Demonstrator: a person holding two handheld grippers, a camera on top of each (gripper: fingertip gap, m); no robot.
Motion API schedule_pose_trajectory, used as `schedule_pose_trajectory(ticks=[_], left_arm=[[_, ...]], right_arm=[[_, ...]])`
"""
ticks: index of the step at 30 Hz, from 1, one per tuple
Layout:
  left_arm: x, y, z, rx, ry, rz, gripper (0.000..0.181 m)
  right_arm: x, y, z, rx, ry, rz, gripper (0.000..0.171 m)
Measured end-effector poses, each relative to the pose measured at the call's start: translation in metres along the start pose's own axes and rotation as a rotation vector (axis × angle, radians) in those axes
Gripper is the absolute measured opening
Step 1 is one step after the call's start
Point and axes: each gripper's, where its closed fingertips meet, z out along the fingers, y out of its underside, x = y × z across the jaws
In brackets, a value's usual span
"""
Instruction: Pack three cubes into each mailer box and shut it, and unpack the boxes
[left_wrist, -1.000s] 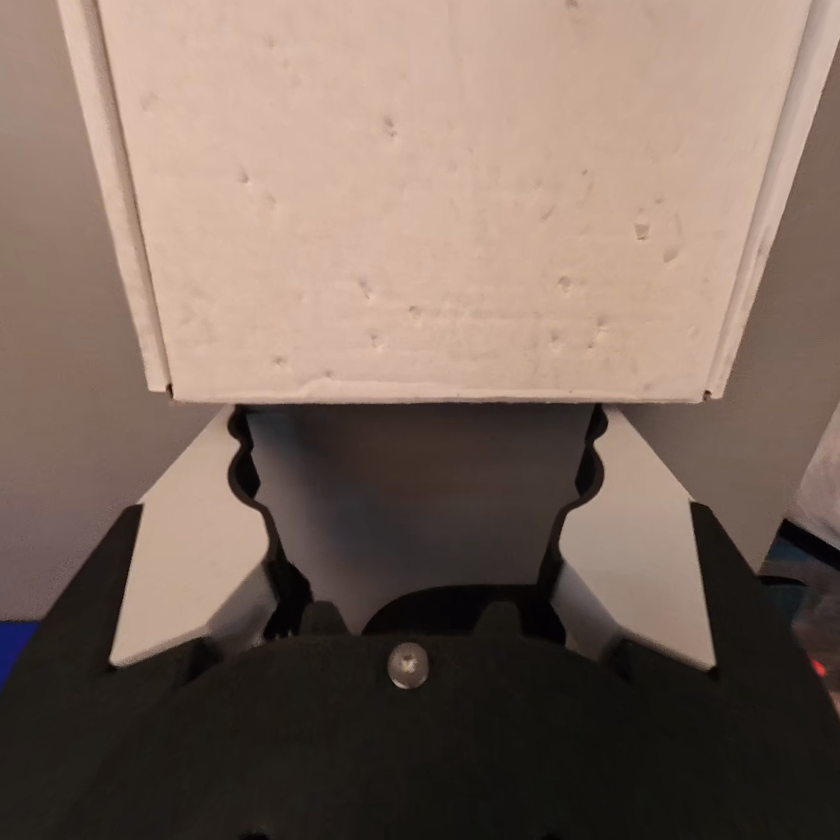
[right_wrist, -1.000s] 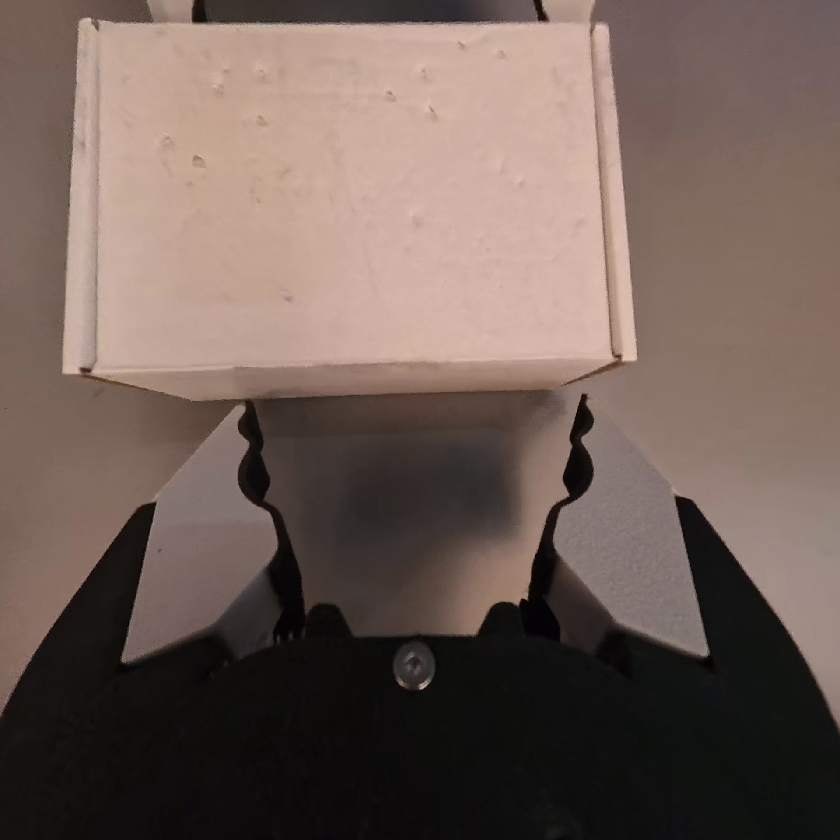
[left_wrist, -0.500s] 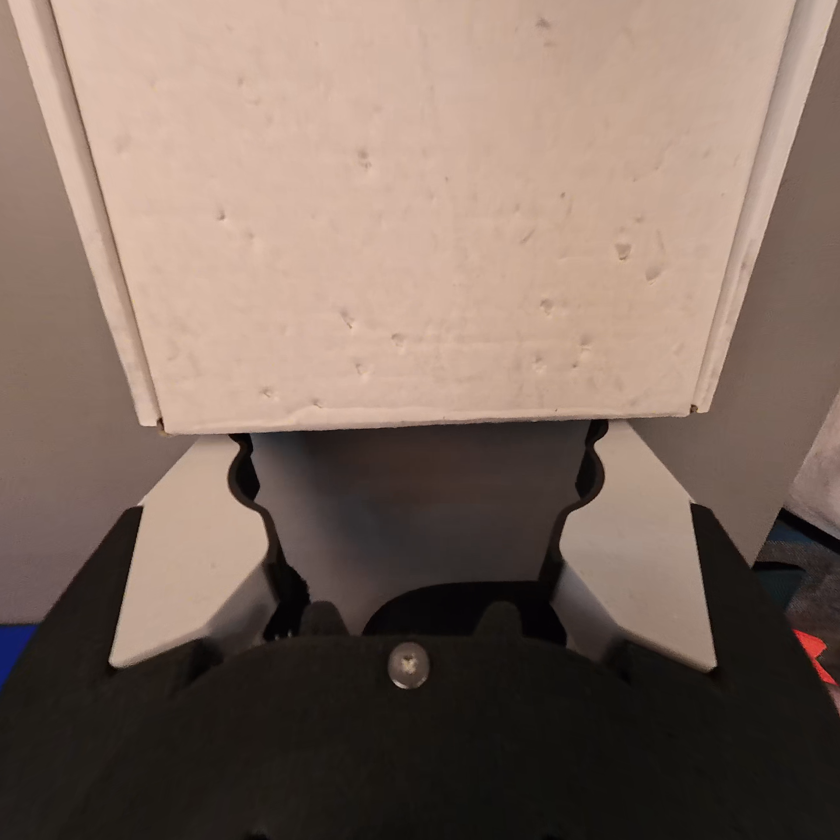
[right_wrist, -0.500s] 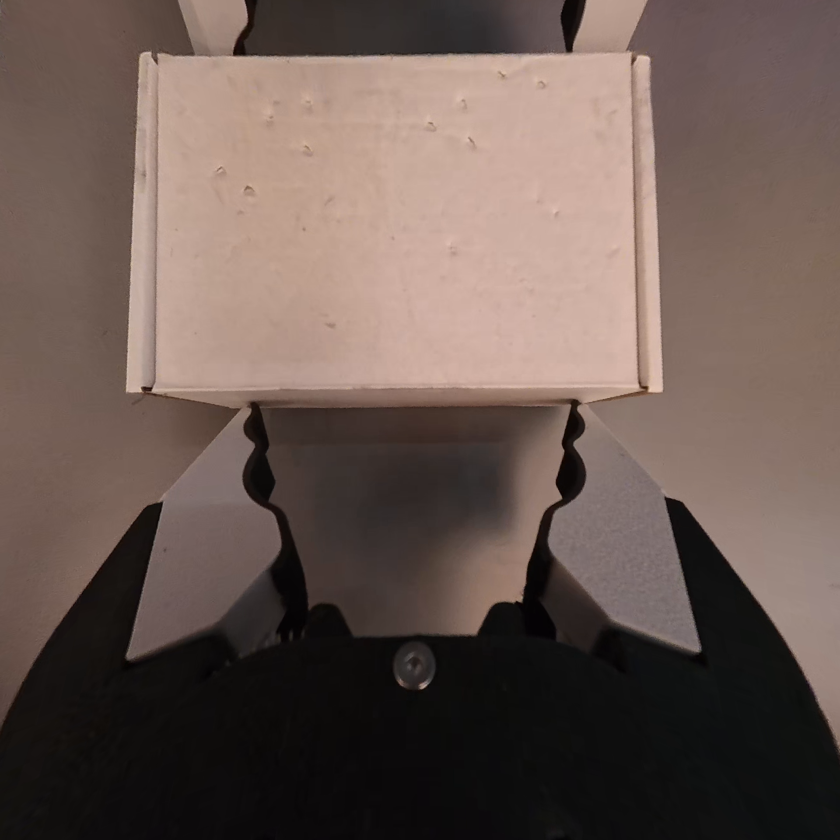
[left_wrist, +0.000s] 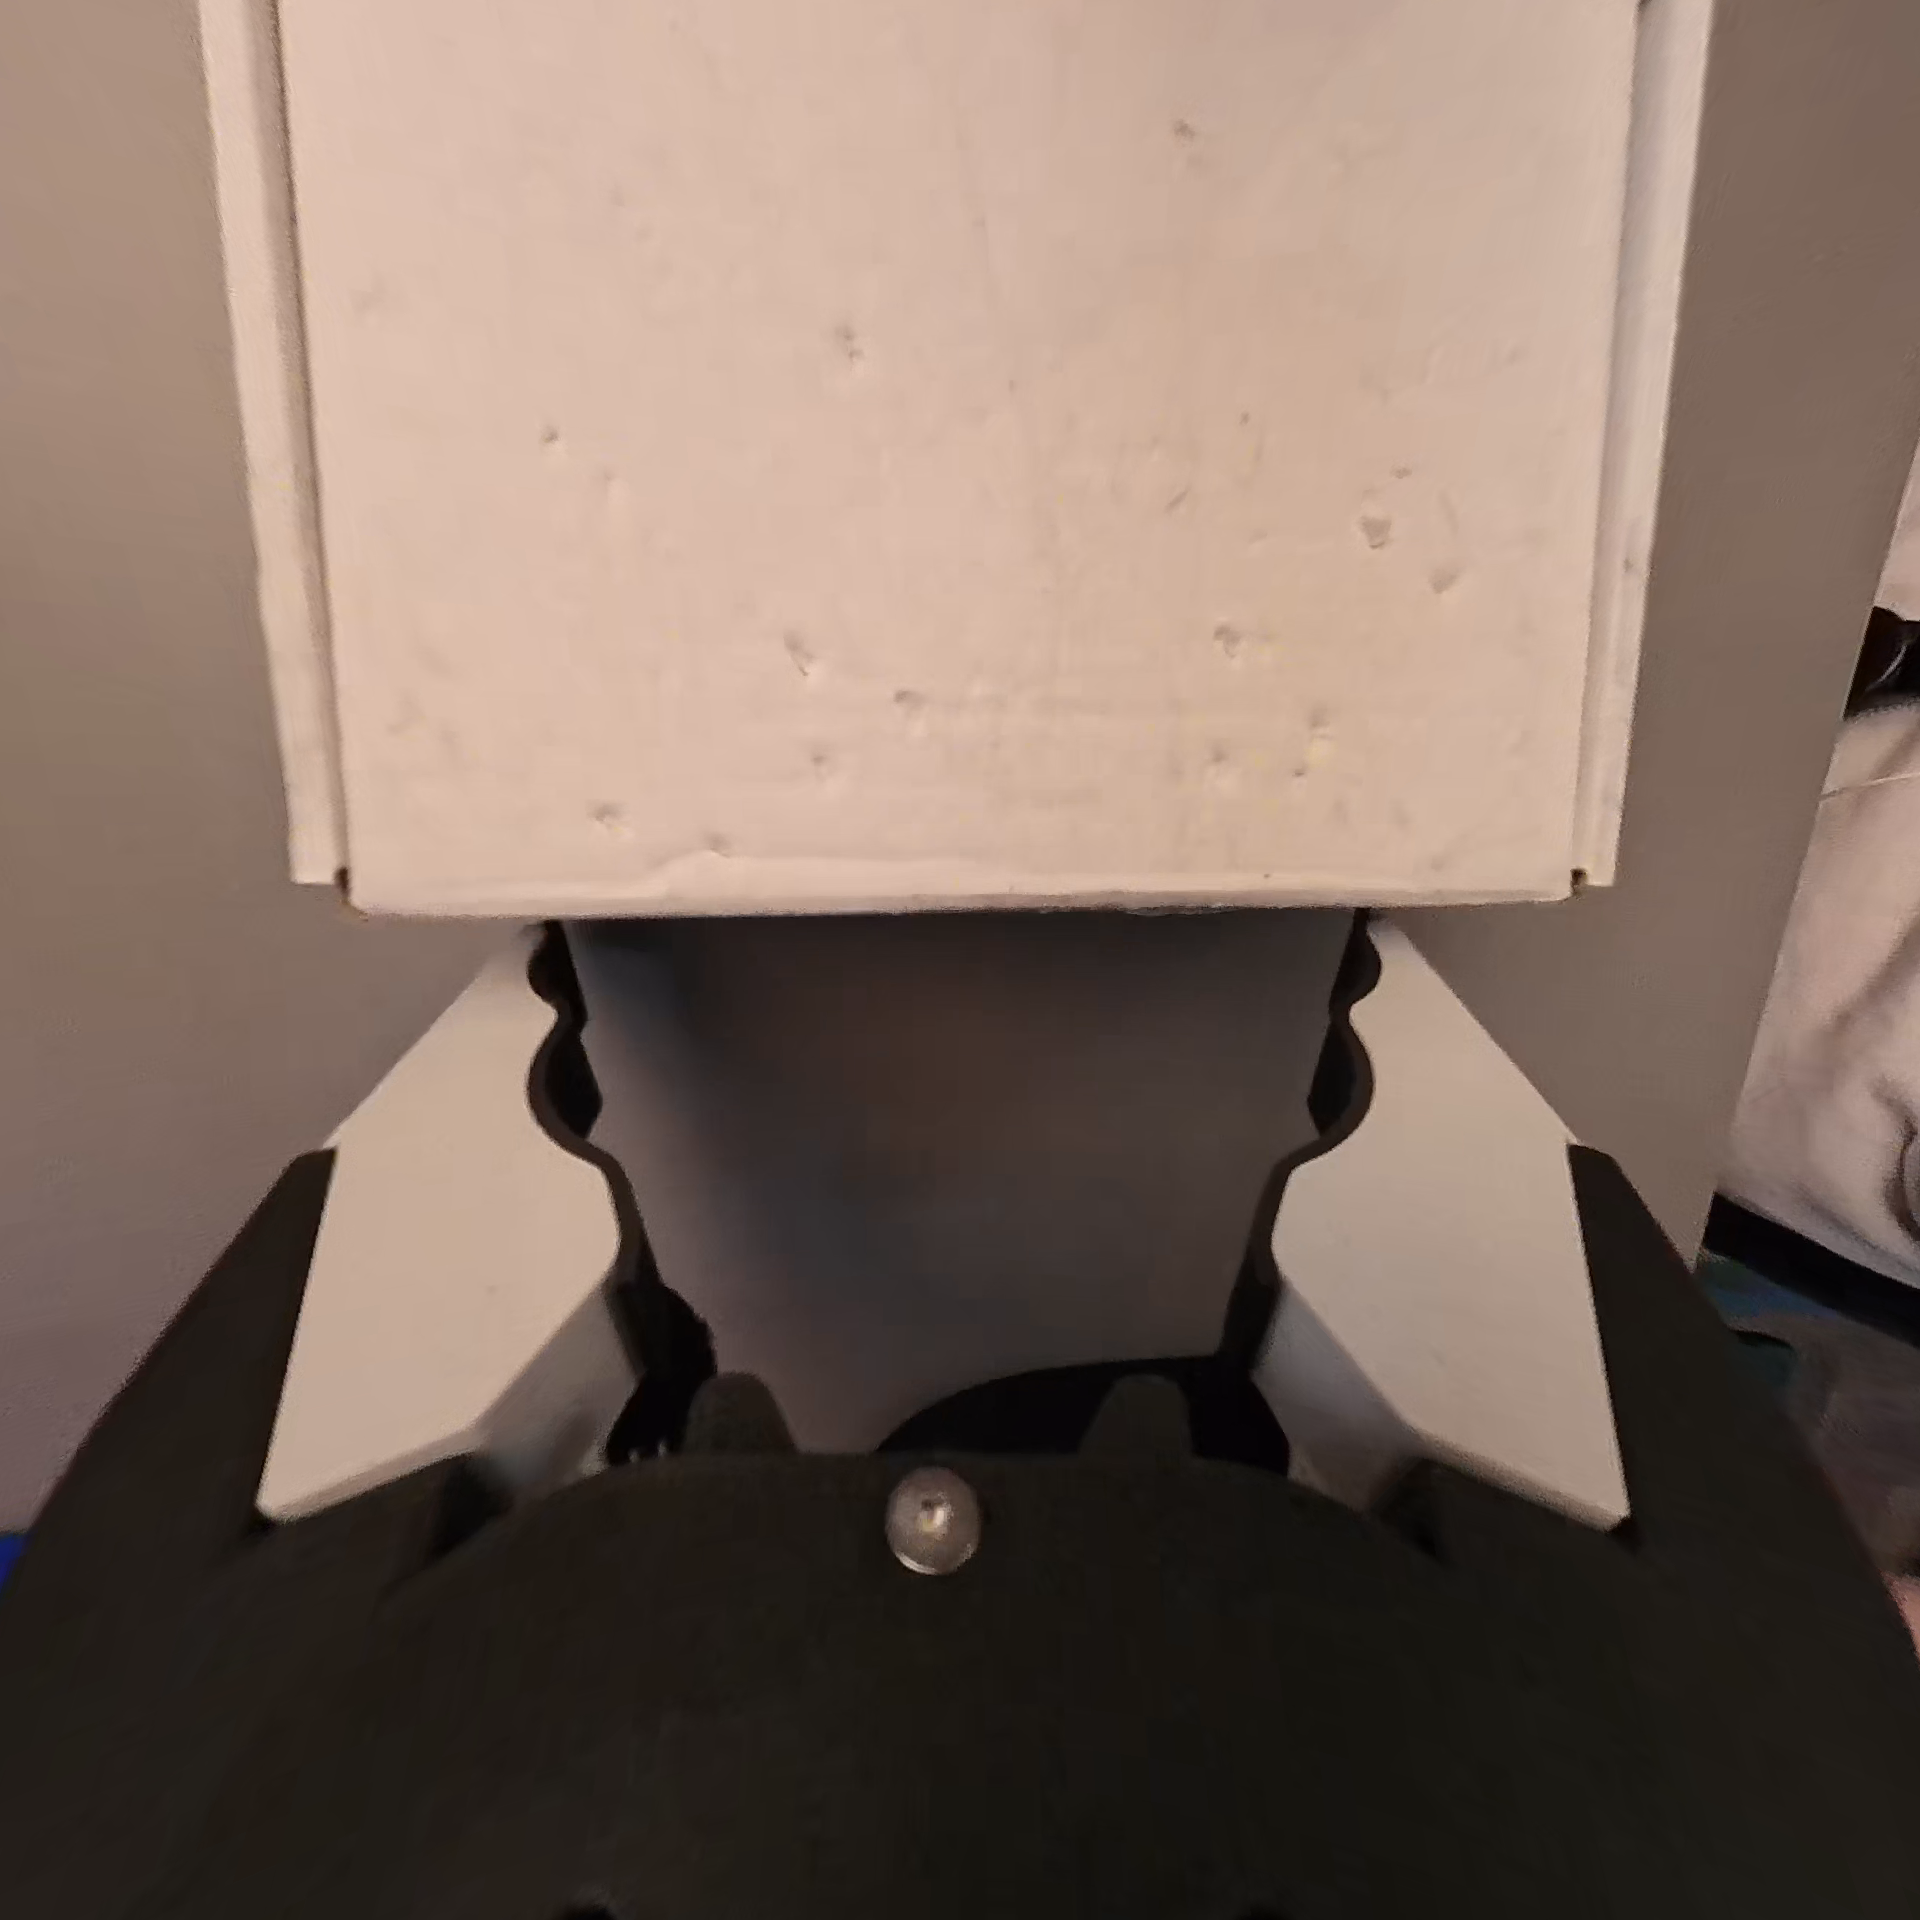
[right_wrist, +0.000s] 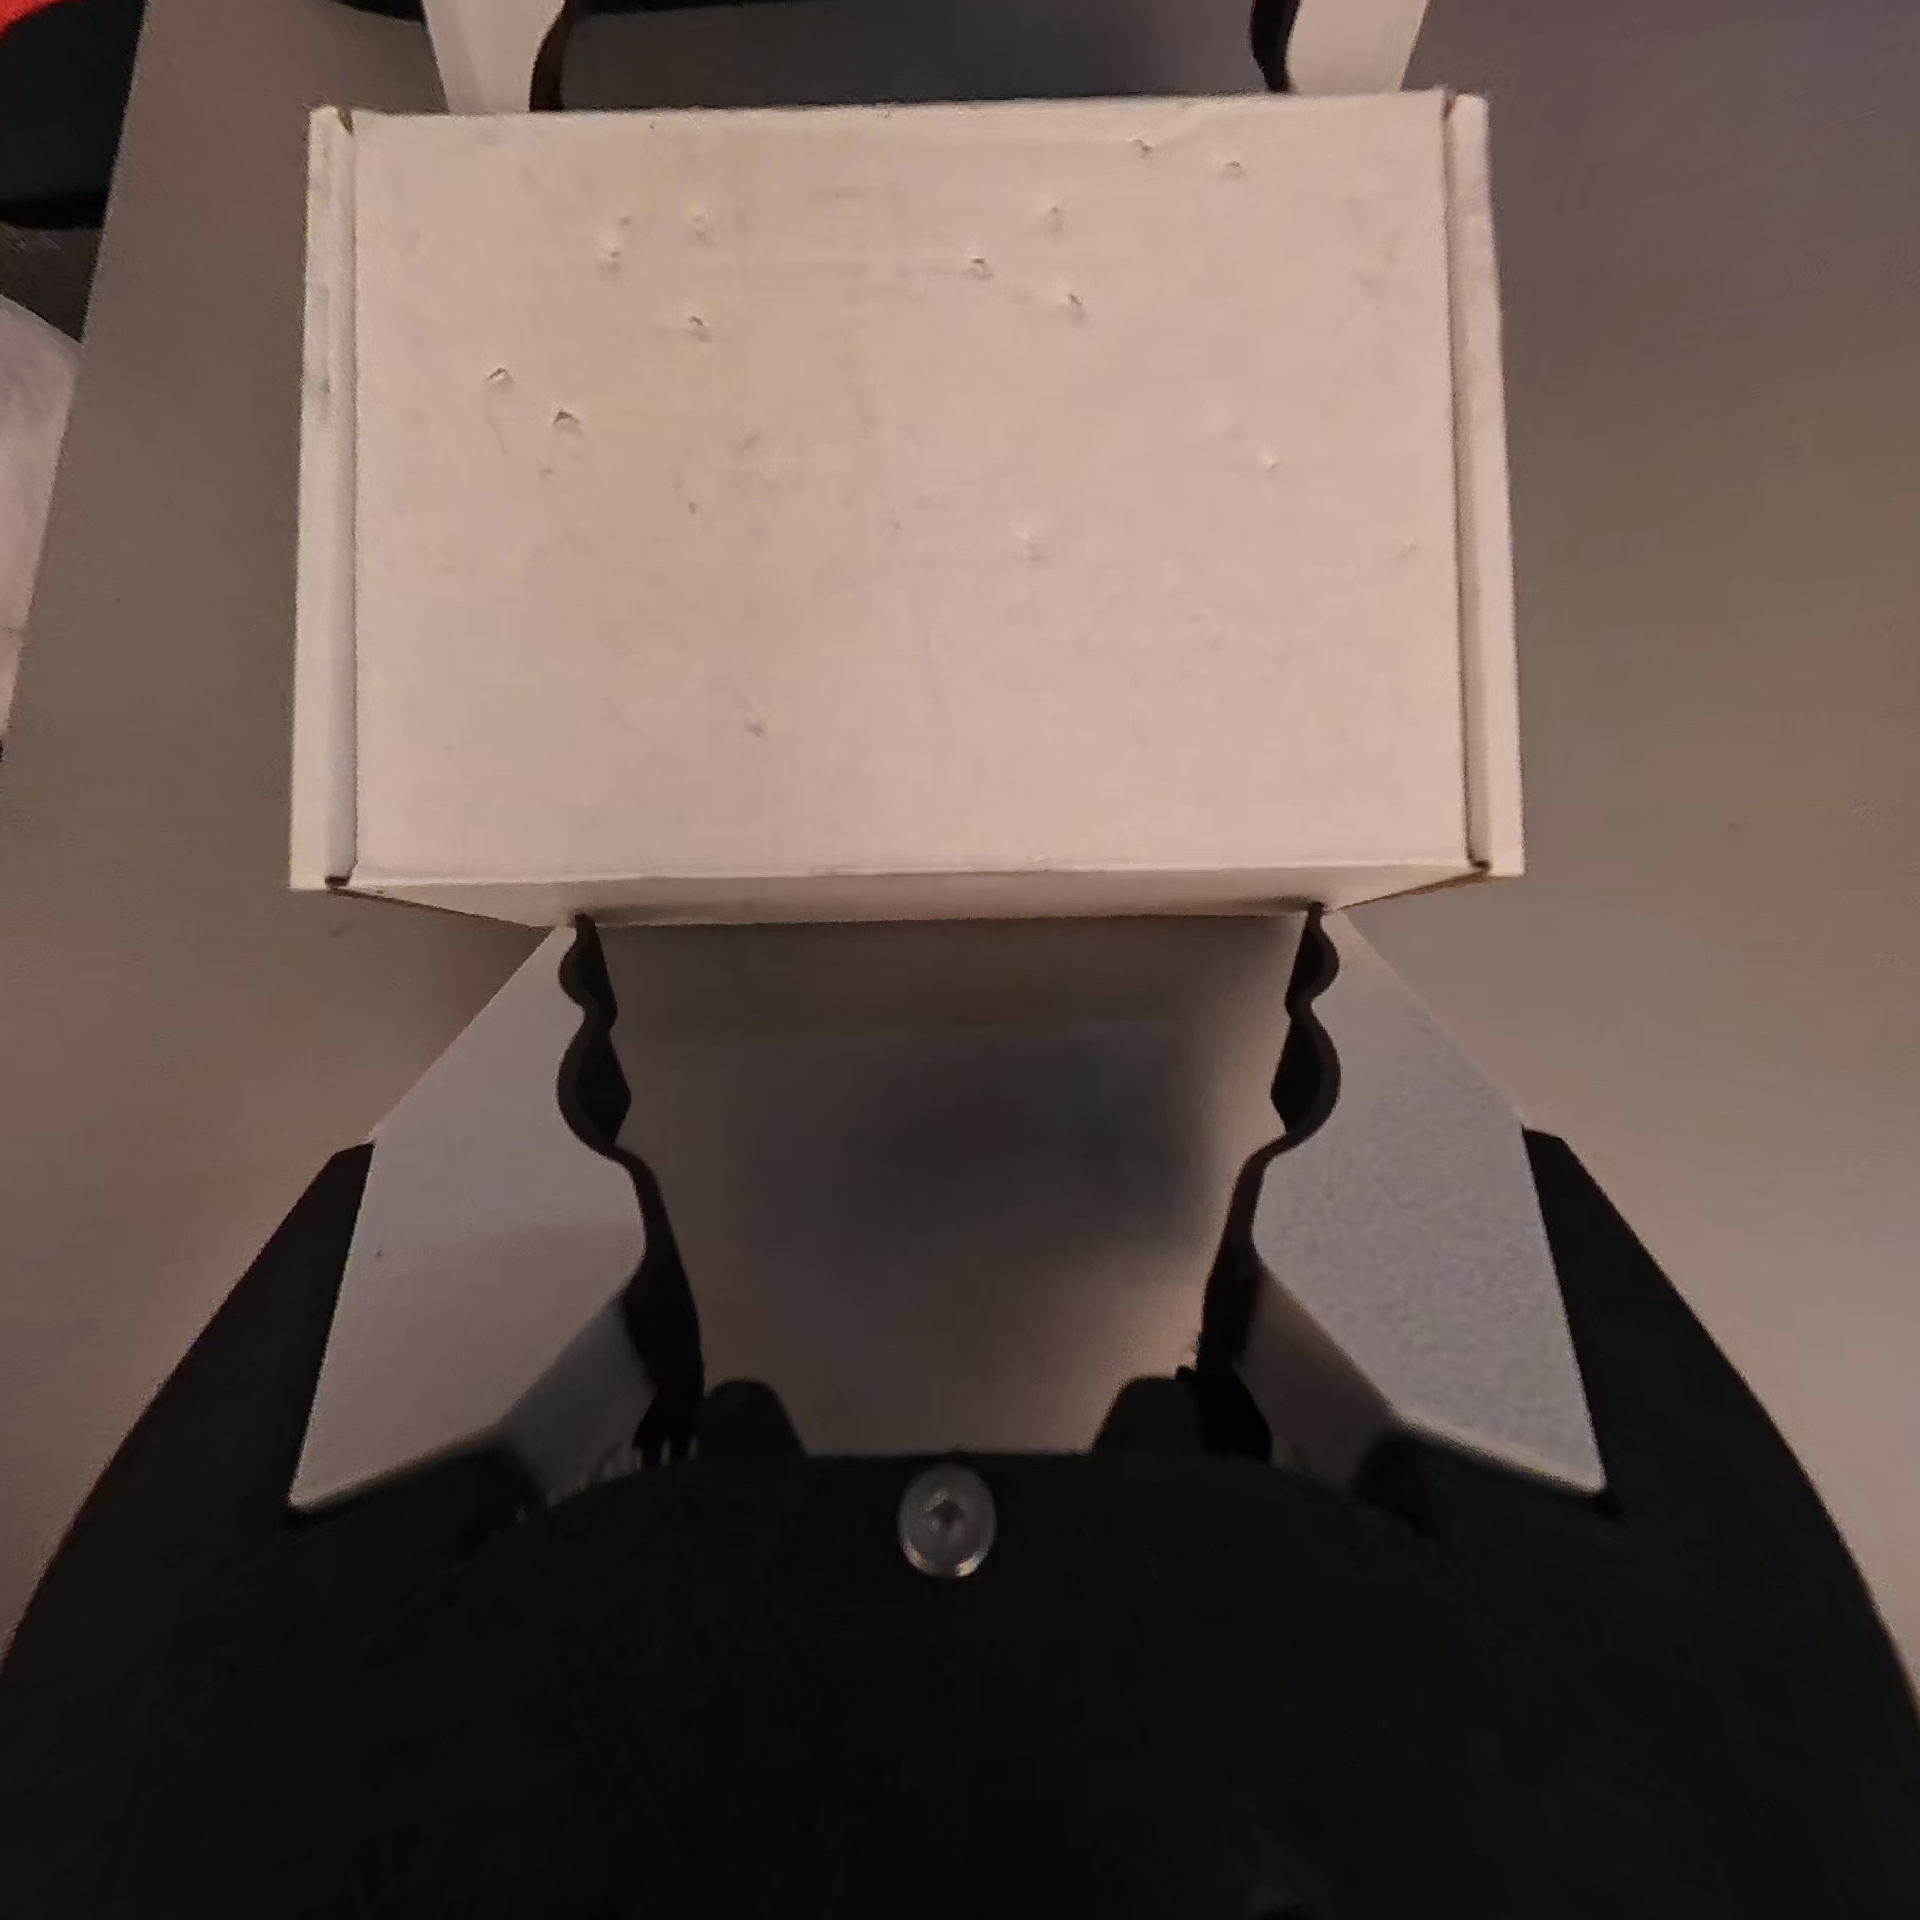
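Left tongs (left_wrist: 951, 930): wide apart, w/ nothing between them. Both tips sit at the near edge of the white mailer box (left_wrist: 956, 447), maybe touching it, can't tell. Box is shut, its lid dotted w/ small dents, & it lies flat on the pale worktop (left_wrist: 114, 623). A white cloth (left_wrist: 1849, 935) shows past the worktop's right edge.

Right tongs (right_wrist: 945, 920): also wide apart & empty, tips at the opposite edge of the box (right_wrist: 904, 499). The left tongs' tips (right_wrist: 914, 62) peek out at the box's far side.
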Motion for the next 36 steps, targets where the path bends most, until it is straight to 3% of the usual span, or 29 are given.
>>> schedule_pose_trajectory(ticks=[19, 21, 36], left_arm=[[0.0001, 0.0041, 0.0073, -0.08, -0.037, 0.054, 0.134], [0.0002, 0.0025, 0.007, -0.061, -0.027, 0.047, 0.135], [-0.0015, 0.0014, 0.0076, -0.061, -0.039, 0.038, 0.134]], right_arm=[[-0.0007, 0.005, -0.0005, -0.137, 0.086, -0.041, 0.125], [-0.0046, 0.0094, -0.0008, -0.165, 0.07, -0.021, 0.118], [-0.0035, 0.0058, 0.001, -0.076, 0.028, -0.046, 0.111]])
